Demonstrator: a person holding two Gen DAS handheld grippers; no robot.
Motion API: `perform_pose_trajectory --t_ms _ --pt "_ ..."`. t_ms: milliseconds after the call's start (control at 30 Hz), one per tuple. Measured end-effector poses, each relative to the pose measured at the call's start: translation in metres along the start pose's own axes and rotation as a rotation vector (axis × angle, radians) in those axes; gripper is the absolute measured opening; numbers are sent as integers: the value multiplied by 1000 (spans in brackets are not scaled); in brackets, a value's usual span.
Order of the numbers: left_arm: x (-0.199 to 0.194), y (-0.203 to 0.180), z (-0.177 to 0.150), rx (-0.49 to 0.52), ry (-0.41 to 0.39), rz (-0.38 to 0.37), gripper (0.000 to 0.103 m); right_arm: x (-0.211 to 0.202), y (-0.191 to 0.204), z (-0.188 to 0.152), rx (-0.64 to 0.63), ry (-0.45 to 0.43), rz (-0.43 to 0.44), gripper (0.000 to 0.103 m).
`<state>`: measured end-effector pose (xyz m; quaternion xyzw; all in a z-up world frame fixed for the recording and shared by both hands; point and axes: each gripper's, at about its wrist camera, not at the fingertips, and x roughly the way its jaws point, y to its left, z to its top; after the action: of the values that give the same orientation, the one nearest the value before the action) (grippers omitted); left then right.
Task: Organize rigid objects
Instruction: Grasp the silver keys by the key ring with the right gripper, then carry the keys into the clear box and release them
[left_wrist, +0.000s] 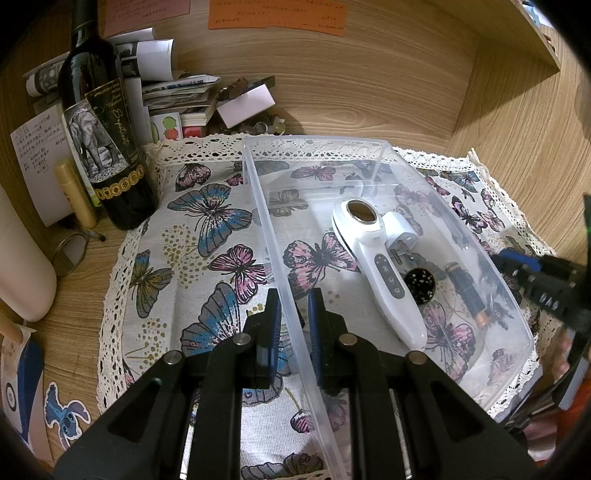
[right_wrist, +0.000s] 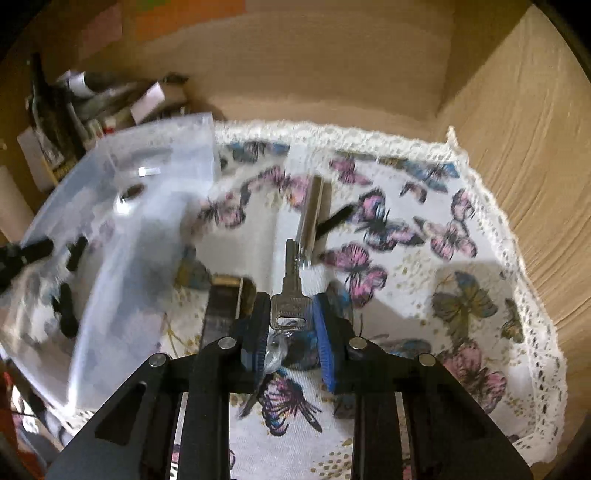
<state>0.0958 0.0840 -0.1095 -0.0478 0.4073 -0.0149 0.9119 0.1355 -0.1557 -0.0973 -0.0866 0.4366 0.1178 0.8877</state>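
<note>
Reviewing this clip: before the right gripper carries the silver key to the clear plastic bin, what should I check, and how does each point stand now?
1. Right gripper shut on the silver metal key: ok; pads flank its head.
2. Left gripper clamped on the side wall of the clear plastic bin: ok.
3. Bin has bare floor for the key: ok, beside the white handheld device, black speckled disc and dark battery.
4. Key hanging free of the butterfly-print cloth: cannot tell.
5. Small shiny thing under the key's head, attached or not: cannot tell.
</note>
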Motion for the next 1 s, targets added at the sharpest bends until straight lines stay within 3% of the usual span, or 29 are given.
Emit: perform_pose_trajectory --t_ms 300,600,800,1000 --pt "0 0 0 0 0 0 14 -42 6 32 -17 -156 -11 22" --pt "0 0 0 1 0 0 14 -70 39 55 -97 -269 54 22" --pt "0 0 0 0 -1 0 14 -76 70 63 -157 -301 137 22" --pt "0 0 0 0 -1 0 14 -66 97 63 -216 -273 196 22"
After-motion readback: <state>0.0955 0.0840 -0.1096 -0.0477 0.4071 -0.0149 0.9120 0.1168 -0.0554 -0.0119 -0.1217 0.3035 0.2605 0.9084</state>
